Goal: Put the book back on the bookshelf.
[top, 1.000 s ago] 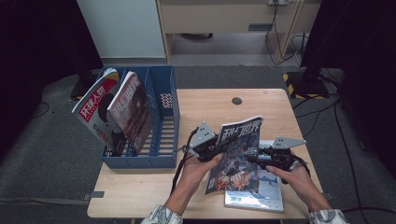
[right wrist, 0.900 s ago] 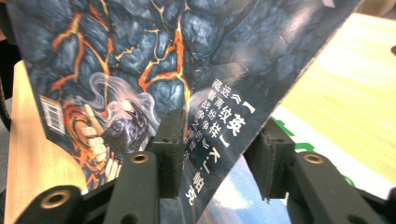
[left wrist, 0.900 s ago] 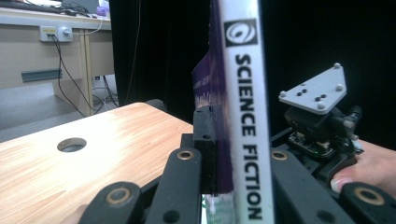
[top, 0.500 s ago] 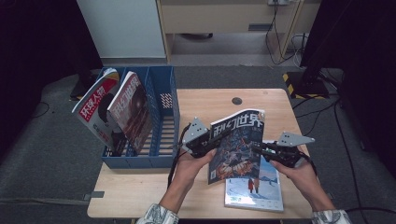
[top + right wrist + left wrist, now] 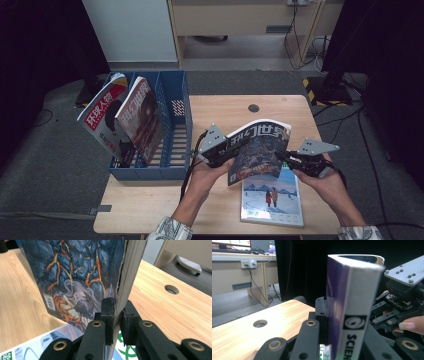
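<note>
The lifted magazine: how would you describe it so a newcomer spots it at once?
Start at the wooden table, right of the blue file rack. Above a flat-lying snowy-cover magazine, the lifted magazine stands on edge, clamped between the left tongs and right tongs. Its dark lava-and-wizard cover sets it apart.

Magazine (image 5: 257,150) went from leaning low over the lower magazine (image 5: 272,197) to held up on edge, higher in centre frame. Right gripper (image 5: 286,159) jaws have just been closing, now clamped on its right edge; it rose with the lift.
</note>
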Demonstrator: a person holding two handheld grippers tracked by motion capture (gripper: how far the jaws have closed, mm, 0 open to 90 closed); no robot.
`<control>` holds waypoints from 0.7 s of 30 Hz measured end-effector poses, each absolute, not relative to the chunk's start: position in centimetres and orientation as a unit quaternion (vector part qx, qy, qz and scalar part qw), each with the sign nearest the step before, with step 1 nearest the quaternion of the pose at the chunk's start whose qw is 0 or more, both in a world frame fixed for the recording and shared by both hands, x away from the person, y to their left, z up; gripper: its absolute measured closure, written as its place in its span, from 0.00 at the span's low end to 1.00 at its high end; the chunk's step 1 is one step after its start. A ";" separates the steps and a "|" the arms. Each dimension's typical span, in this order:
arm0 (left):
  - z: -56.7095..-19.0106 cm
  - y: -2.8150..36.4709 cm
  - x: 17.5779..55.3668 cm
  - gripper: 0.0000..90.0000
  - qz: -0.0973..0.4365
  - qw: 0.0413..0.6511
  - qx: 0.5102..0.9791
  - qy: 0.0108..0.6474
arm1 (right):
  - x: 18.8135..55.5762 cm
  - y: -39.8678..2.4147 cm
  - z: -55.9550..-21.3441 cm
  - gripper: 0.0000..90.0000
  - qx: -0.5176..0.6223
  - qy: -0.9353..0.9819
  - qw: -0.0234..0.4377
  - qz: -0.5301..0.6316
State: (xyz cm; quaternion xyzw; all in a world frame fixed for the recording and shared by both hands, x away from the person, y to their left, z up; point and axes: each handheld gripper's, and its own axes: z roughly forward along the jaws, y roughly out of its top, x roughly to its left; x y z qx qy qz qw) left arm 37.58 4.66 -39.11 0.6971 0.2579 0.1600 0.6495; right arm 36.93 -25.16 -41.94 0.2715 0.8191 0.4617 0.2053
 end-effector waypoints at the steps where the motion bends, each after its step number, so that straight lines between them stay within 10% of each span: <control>1: -39.2 4.6 37.5 0.91 0.160 0.652 0.695 0.257 | 36.9 -25.2 -41.9 0.91 0.272 0.820 0.207 0.460; 21: -40.0 4.3 37.7 0.82 0.149 0.669 0.684 0.249 | 36.8 -25.5 -42.4 0.91 0.272 0.818 0.207 0.462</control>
